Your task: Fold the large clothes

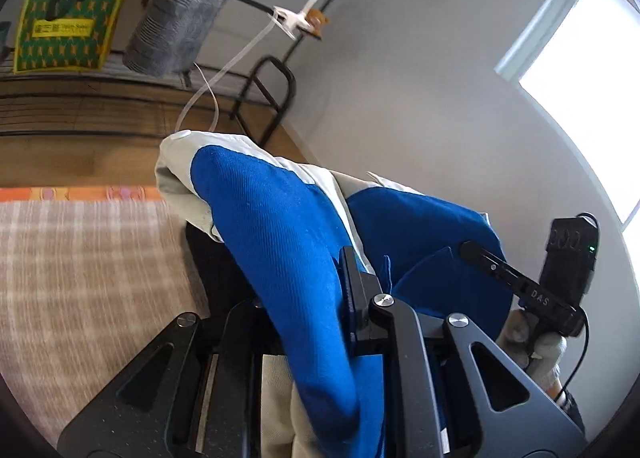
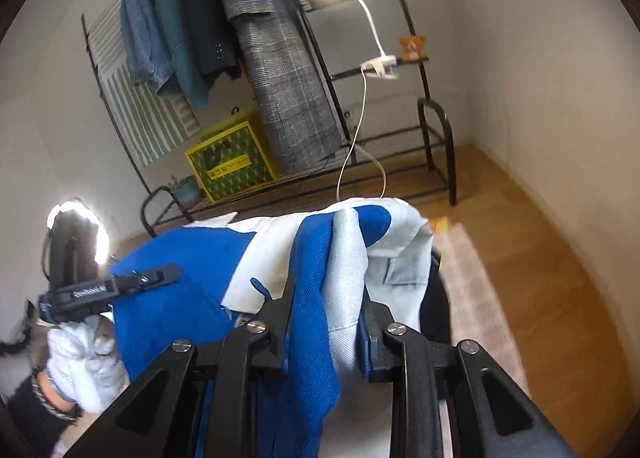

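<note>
1. Your left hand-held gripper (image 1: 320,298) is clenched on a fold of the blue-and-white garment (image 1: 276,234); the cloth bunches up between its jaws and drapes over them
2. Your right hand-held gripper (image 2: 326,310) is likewise grasping the garment (image 2: 312,258), with a thick pleat of blue and pale cloth pinched between its jaws
3. The garment hangs between your two grippers, held up off the checked rug (image 1: 88,282) and the wooden floor (image 2: 540,242); its lower part is out of view, so you cannot tell whether any of it trails on the floor
4. Judge it soft and limp: it creases wherever you hold it and will sag under its own weight. The blue part looks like a woven twill, the pale part smoother and perhaps more slippery, so expect that side to slide first
5. It looks bulky rather than heavy; several layers sit in each grip, which can hide a loose one
6. For a clean fold, you would do best holding single edges at matching corners or seams, not a gathered wad
</note>
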`<state>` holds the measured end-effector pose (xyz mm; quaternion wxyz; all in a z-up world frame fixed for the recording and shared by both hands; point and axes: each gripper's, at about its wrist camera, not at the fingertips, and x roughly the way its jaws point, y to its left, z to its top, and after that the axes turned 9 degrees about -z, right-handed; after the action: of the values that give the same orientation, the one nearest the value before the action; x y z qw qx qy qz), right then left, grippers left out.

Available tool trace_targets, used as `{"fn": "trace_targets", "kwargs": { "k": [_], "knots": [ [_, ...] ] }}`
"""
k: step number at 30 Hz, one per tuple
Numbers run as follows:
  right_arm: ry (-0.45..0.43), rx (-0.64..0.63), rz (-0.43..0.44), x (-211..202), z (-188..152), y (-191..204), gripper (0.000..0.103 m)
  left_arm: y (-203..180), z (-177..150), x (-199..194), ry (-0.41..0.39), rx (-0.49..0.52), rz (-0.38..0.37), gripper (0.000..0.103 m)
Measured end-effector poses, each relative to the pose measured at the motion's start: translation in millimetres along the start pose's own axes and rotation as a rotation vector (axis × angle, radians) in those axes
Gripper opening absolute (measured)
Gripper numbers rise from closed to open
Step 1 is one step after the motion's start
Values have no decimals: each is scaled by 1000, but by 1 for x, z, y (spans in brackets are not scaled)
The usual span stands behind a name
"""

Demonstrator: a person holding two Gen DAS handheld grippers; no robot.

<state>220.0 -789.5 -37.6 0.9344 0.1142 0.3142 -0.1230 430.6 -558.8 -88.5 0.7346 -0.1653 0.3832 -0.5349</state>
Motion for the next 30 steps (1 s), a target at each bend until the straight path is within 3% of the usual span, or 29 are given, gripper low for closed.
{"fn": "trace_targets", "kwargs": {
  "k": [3,6,8,10,15,19,22,25,30],
  "knots": [
    [-13,-25,-50,22,5,-2,23,17,-9,15,-46,29,87,15],
    [117,26,-93,67,-10,-20,25,54,-24,37,36,-101,140,18],
    [157,35,-167,83,-26,-31,33,72,-27,35,42,-152,118,31],
    [183,106,-143,89,-38,-46,41,76,-26,31,59,-154,132,54],
    [231,116,-196,101,-54,-54,57,61,-28,31,88,-30,229,62],
    [220,105,-245,91,-50,-44,60,52,-33,29,128,-21,295,64],
    [163,89,-292,69,-45,-42,60,36,-38,9,136,38,341,64],
    [136,148,-297,44,-41,-49,58,14,-42,-18,120,86,353,63],
    [106,108,-347,2,-37,-34,56,-29,-46,-72,82,122,342,64]
  ]
}}
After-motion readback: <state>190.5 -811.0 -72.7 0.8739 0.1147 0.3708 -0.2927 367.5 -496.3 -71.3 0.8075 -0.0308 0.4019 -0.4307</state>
